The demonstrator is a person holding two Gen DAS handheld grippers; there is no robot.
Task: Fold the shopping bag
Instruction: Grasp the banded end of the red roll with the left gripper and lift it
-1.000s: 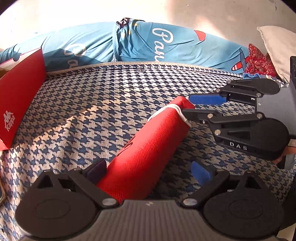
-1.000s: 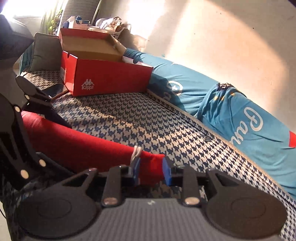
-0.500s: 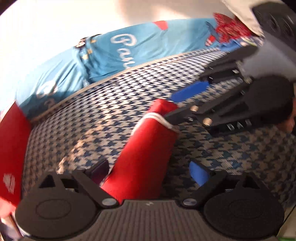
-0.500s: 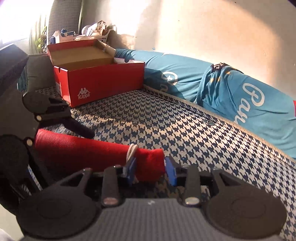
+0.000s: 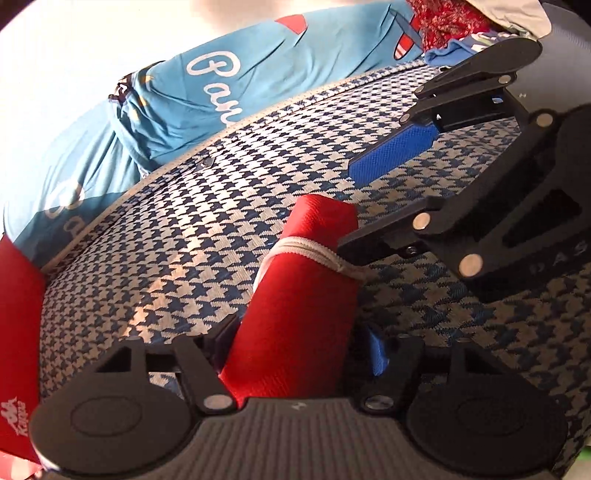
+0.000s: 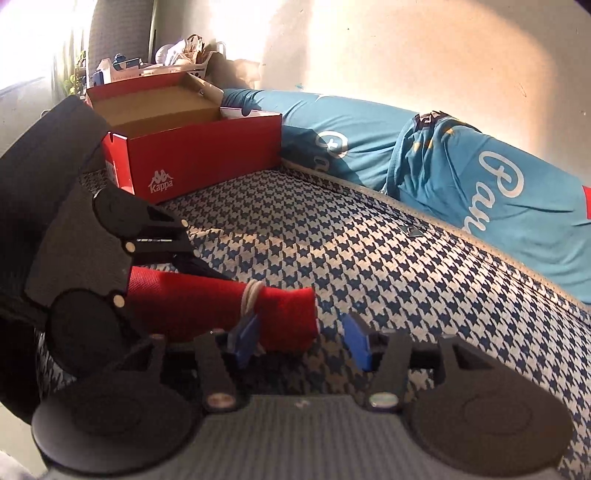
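Observation:
The red shopping bag (image 5: 295, 295) is rolled into a tight bundle on the houndstooth bed cover, with a white elastic loop (image 5: 314, 251) around its far end. My left gripper (image 5: 299, 350) is shut on the near end of the roll. My right gripper (image 6: 301, 338) is open at the roll's other end (image 6: 288, 317); its left pad touches the white loop (image 6: 251, 295), its right pad is apart from the bag. The right gripper also shows in the left wrist view (image 5: 373, 206), jaws wide apart. The left gripper shows in the right wrist view (image 6: 177, 254).
A red open Kappa shoebox (image 6: 199, 155) stands at the far left of the bed. A blue printed pillow or garment (image 6: 461, 173) lies along the wall. Red patterned cloth (image 5: 443, 18) and a pale cushion lie at the bed's far right.
My right gripper has opened from a narrow grip at the loop end. The roll has slid left between its pads. The left wrist view has tilted and the left jaws closed in on the roll.

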